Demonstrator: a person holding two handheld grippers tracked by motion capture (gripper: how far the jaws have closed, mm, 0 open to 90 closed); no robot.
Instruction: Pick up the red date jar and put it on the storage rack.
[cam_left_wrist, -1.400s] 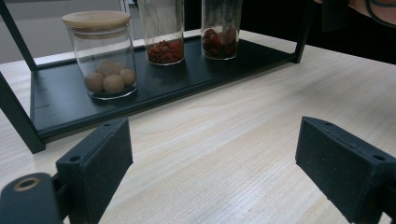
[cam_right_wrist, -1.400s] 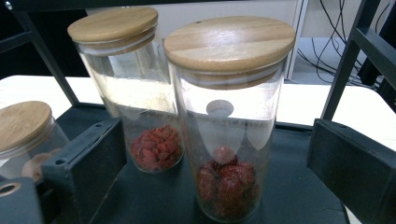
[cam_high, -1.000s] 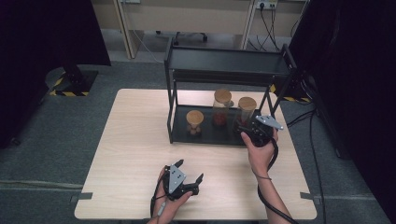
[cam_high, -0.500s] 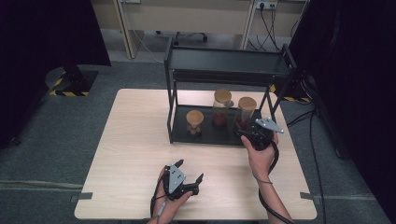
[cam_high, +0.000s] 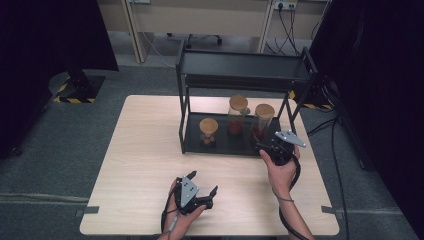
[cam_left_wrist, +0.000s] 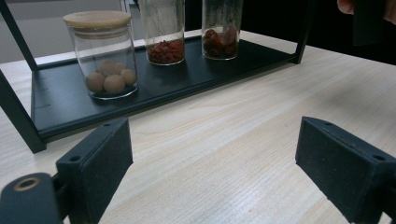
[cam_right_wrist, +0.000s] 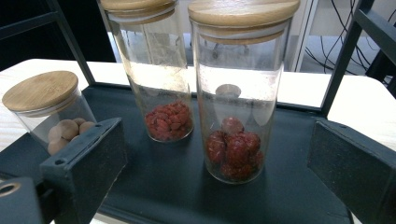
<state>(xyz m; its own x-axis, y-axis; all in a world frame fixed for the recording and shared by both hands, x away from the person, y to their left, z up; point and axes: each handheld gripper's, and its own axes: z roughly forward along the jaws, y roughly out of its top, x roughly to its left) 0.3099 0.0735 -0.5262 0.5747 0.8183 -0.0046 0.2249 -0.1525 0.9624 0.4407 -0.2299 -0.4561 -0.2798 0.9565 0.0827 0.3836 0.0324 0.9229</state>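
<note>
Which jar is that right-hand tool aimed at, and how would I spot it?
Find the black rack at the table's far edge; three wooden-lidded glass jars stand on its bottom shelf. The right gripper faces the rightmost jar. It is tall and holds large dark-red fruits, unlike the finer red bits or pale balls beside it.

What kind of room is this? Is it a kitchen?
Probably not a kitchen; it looks more like a lab or office workroom. A bare wooden table stands on grey carpet, with wall sockets and cables behind it. A person holds a gripper at a black rack of jars.
</note>
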